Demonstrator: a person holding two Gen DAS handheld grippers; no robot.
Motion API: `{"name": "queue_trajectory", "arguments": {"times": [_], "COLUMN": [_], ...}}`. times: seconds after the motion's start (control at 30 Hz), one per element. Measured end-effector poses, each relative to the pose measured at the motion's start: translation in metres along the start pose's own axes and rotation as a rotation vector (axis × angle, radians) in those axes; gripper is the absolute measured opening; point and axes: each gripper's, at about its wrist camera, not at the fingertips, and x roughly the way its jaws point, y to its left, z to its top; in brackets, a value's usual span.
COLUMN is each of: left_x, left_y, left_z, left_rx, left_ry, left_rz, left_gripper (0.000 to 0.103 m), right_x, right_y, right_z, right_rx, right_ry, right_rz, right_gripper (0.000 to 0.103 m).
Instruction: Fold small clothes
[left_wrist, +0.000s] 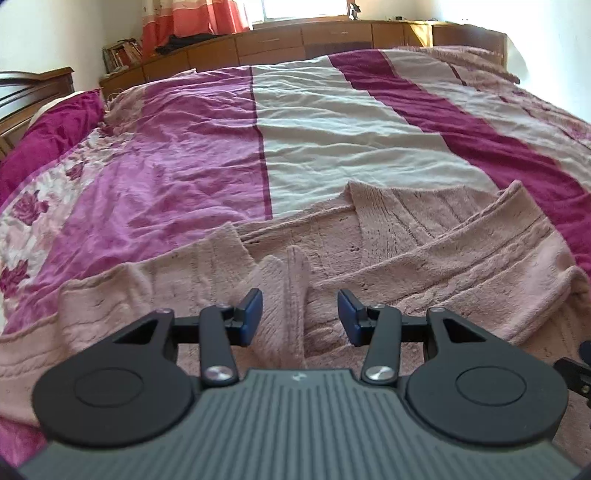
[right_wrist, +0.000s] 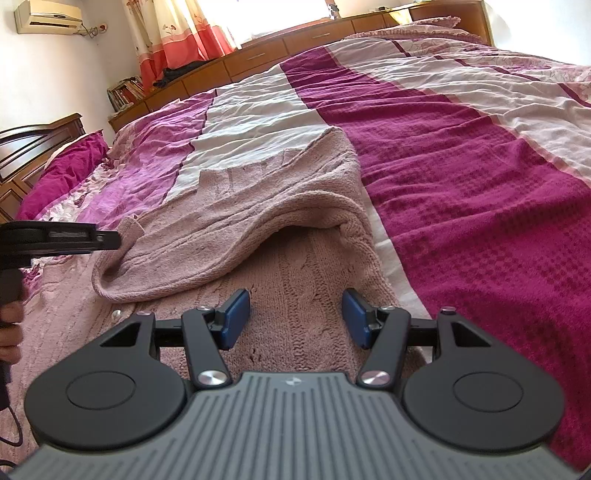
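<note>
1. On the striped bedspread (right_wrist: 461, 155) lies the pink knitted sweater (right_wrist: 280, 295), its length running away from both grippers.
2. Right gripper (right_wrist: 293, 317) hovers spread wide and empty, nearest the folded-over sleeve (right_wrist: 221, 236).
3. Left gripper (left_wrist: 300, 317), likewise wide and empty, is over the sweater's left part.

The sweater (left_wrist: 388, 251) lies on the bedspread (left_wrist: 332, 129), at its near edge, one part folded over on top of the rest. Both grippers sit above the sweater, the left gripper (left_wrist: 300, 317) left of the right gripper (right_wrist: 295, 319). Beyond the sweater runs the cabinet row (left_wrist: 295, 40); left of it, the pillow (left_wrist: 44, 136).
</note>
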Motion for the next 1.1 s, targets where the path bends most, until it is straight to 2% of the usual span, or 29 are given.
{"name": "queue_trajectory", "arguments": {"times": [0.03, 0.07, 0.1, 0.13, 0.27, 0.4, 0.6, 0.7, 0.8, 0.87, 1.1], "left_x": [0.003, 0.006, 0.009, 0.012, 0.002, -0.012, -0.026, -0.028, -0.029, -0.033, -0.053], "left_y": [0.001, 0.002, 0.003, 0.005, 0.021, 0.039, 0.062, 0.065, 0.065, 0.067, 0.097], "left_z": [0.000, 0.000, 0.000, 0.000, -0.001, -0.003, -0.017, -0.029, -0.039, -0.045, -0.050], "left_rx": [0.001, 0.005, 0.008, -0.002, -0.077, -0.134, -0.183, -0.191, -0.181, -0.176, -0.256], "left_ry": [0.000, 0.001, 0.009, 0.019, -0.013, -0.039, -0.009, 0.046, 0.099, 0.109, 0.102], "left_rz": [0.004, 0.002, -0.001, 0.002, 0.016, 0.060, 0.085, 0.069, 0.078, 0.101, 0.089], "left_gripper": [0.043, 0.023, 0.013, 0.009, 0.009, 0.009, 0.009, 0.013, 0.026, 0.038, 0.039], "right_x": [0.000, 0.000, 0.000, 0.000, 0.000, 0.000, 0.000, 0.000, 0.000, 0.000, 0.000], "right_y": [0.000, 0.000, 0.000, -0.001, -0.001, 0.000, 0.001, 0.002, 0.002, 0.002, 0.003], "right_z": [0.000, 0.000, 0.000, 0.000, 0.000, -0.001, -0.001, -0.001, -0.001, -0.001, 0.001], "right_rx": [0.000, -0.002, -0.004, -0.005, -0.006, -0.013, -0.014, -0.016, -0.017, -0.019, -0.020], "right_ry": [0.000, 0.000, 0.000, 0.000, 0.000, -0.001, -0.001, 0.000, 0.000, 0.001, 0.007], "right_rz": [0.000, -0.001, -0.002, -0.002, -0.002, -0.006, -0.009, -0.011, -0.012, -0.012, -0.011], "right_gripper": [0.064, 0.064, 0.064, 0.064, 0.064, 0.064, 0.064, 0.064, 0.064, 0.064, 0.064]}}
